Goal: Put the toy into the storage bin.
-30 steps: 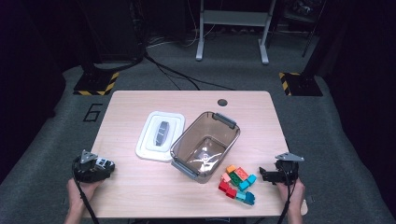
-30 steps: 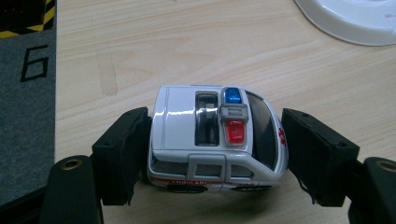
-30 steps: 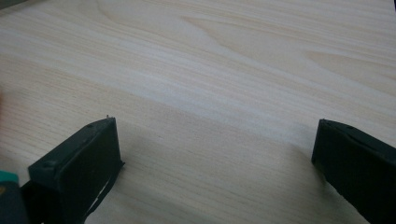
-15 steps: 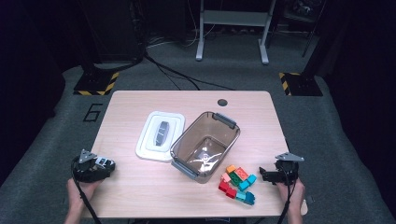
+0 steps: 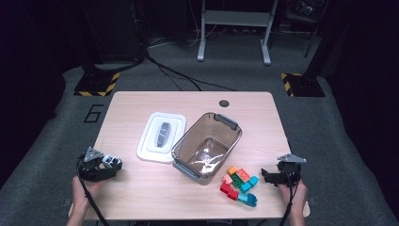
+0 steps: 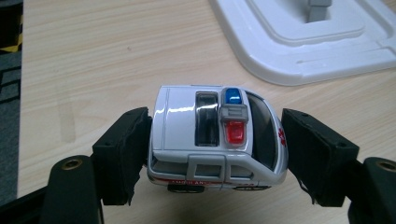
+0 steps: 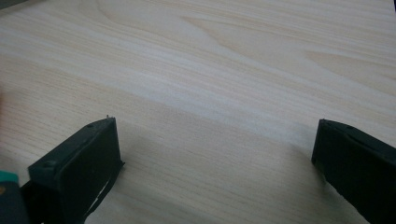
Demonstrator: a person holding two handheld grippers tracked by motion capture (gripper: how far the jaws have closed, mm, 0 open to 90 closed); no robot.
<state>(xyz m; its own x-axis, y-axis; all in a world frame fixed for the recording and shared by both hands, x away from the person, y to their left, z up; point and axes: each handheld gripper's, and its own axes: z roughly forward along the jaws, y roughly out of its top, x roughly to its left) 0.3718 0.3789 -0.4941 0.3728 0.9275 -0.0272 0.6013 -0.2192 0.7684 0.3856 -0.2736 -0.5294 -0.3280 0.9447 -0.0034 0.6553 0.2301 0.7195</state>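
Between the left gripper's (image 6: 217, 149) two black jaws sits a toy ambulance (image 6: 217, 140), pinched front and back: white body, blue and red roof lights, dark windows, red side stripe. At about eight o'clock on the table (image 5: 141, 197) it is held, near the white lid (image 5: 161, 136). At four o'clock, beyond coloured blocks (image 5: 239, 184), the right gripper (image 5: 269, 178) waits with jaws wide apart over bare pale wood. Grey carpet and dark surroundings ring the table.
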